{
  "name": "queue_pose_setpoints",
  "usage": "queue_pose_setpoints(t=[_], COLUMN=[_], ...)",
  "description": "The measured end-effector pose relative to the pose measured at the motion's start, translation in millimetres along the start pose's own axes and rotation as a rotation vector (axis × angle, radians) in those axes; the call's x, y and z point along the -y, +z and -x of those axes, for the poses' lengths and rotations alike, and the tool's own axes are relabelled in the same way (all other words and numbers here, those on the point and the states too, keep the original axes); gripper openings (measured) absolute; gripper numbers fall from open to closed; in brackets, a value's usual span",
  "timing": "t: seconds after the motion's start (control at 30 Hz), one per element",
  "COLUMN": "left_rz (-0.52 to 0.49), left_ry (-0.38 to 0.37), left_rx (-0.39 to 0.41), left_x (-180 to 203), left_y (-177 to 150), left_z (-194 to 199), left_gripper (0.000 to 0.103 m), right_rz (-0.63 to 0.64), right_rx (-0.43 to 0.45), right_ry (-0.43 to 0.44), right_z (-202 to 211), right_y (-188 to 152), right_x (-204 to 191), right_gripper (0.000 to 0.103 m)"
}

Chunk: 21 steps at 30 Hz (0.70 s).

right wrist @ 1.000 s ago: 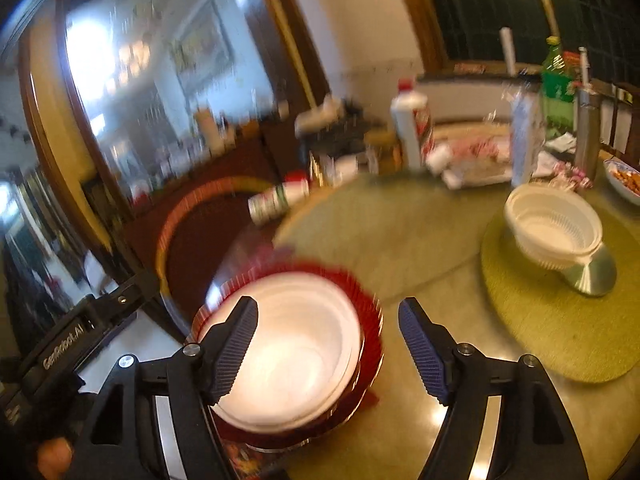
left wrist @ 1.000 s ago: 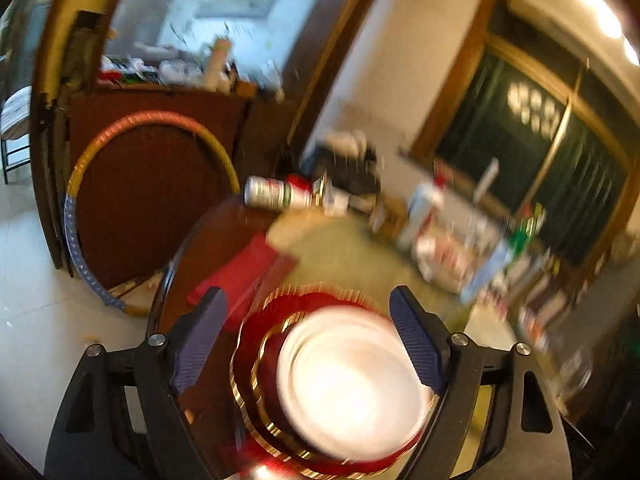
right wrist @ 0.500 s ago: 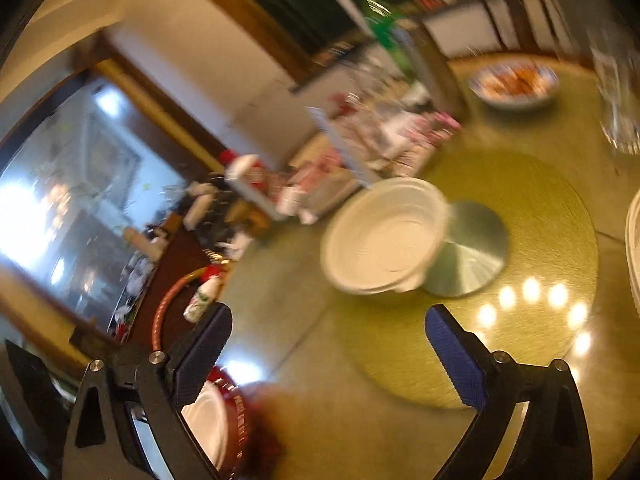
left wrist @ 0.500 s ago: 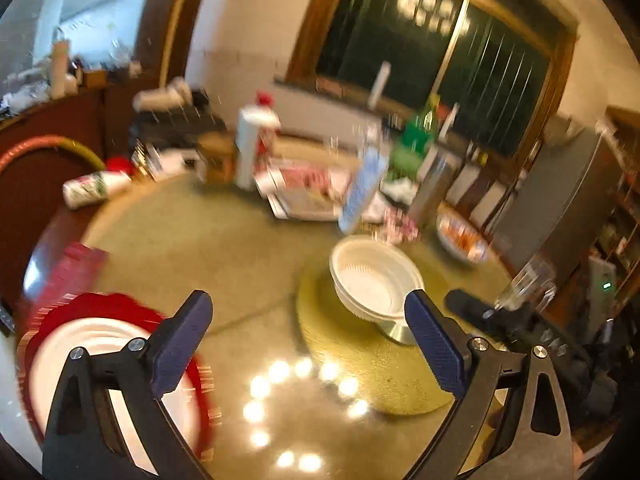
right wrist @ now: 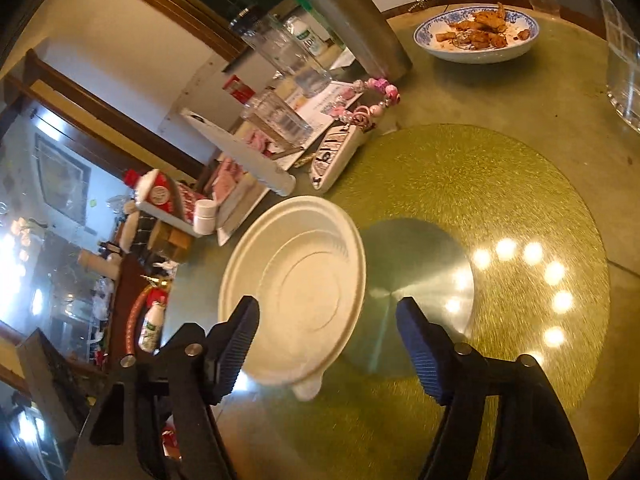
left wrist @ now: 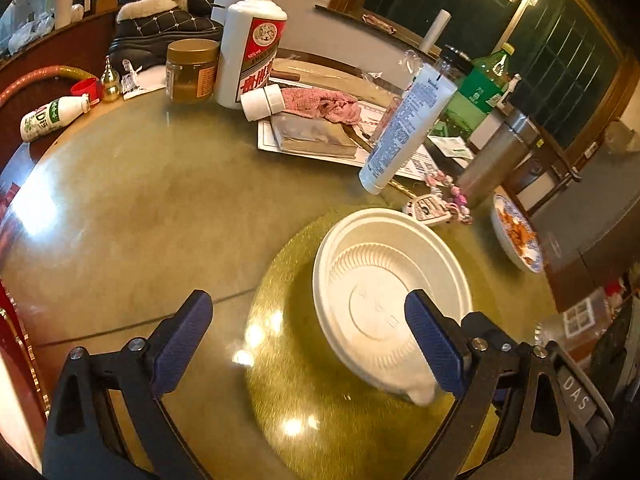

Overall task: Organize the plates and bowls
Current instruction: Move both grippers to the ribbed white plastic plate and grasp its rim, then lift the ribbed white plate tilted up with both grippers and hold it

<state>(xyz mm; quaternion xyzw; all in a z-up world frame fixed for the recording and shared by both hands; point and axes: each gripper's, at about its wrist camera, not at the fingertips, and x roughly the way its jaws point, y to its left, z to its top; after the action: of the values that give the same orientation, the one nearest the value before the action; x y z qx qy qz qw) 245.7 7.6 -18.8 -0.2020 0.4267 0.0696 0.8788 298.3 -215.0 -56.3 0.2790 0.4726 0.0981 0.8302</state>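
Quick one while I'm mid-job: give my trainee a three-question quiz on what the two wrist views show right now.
1. True or false: the white bowl sits on the round green-gold mat.
2. Which holds food? A) the white bowl B) the blue-patterned dish C) the clear tumbler
3. Fill in: the right gripper has its left jaw near the white bowl's ____.

Key
1. True; it stands tilted on a metal disc there.
2. B
3. Rim. The jaws are closing, not yet gripping; the left gripper is open.

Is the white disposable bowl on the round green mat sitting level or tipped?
Tipped. The white disposable bowl leans with one rim edge raised over the shiny metal disc on the green mat.
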Motion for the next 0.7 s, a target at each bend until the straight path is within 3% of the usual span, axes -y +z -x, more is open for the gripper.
queue_pose_setpoints(t=[0.07,0.1,0.13,0.17,0.2,0.23,0.37,0.7], left_rz=[-0.002,-0.001,-0.023,-0.071,-0.152,-0.189,-0.174,-0.232], left_ry=[0.013,0.013,0.018,0.032,0.04,0.037,-0.007,-0.035], left_rx=[-0.013,-0.023,-0.033,-0.043,-0.067,-0.06,-0.05,0.107], left_x=[0.8,0.7,2.9,6.7,14.3,16.9,6.9,-2.1], left_y=[-0.2,-0.8,-2.7,-4.3,-8.0,-12.3,-25.4,-76.8], left_z=[-10.8,-15.6,-19.2,-22.3,-26.2,-23.9,-7.3,53.9], left_gripper=[0.096,0.088,0.074,0.02,0.013,0.013,0.012,0.014], right_rz=[-0.015,-0.021,-0.018,-0.004,0.009,0.022,0.043,0.128], right_rx=[-0.002,-0.004,-0.013,-0.028,-0.042,-0.053,0.005,0.162], right_ry=[-0.02,-0.025,-0.032,-0.039,-0.031,-0.017,-0.039,-0.033], right_z=[-11.3,-14.5,-19.8,-23.6,-26.0,-25.2,-2.9,61.4], right_y=[2.1,1.9,0.9,-1.3,-3.8,-7.7,-32.3,-98.3], right_x=[3.2,4.4,5.2,4.6,4.2,3.4,2.8,-7.5], right_gripper=[0.061,0.059,0.049,0.013,0.015,0.009,0.01,0.01])
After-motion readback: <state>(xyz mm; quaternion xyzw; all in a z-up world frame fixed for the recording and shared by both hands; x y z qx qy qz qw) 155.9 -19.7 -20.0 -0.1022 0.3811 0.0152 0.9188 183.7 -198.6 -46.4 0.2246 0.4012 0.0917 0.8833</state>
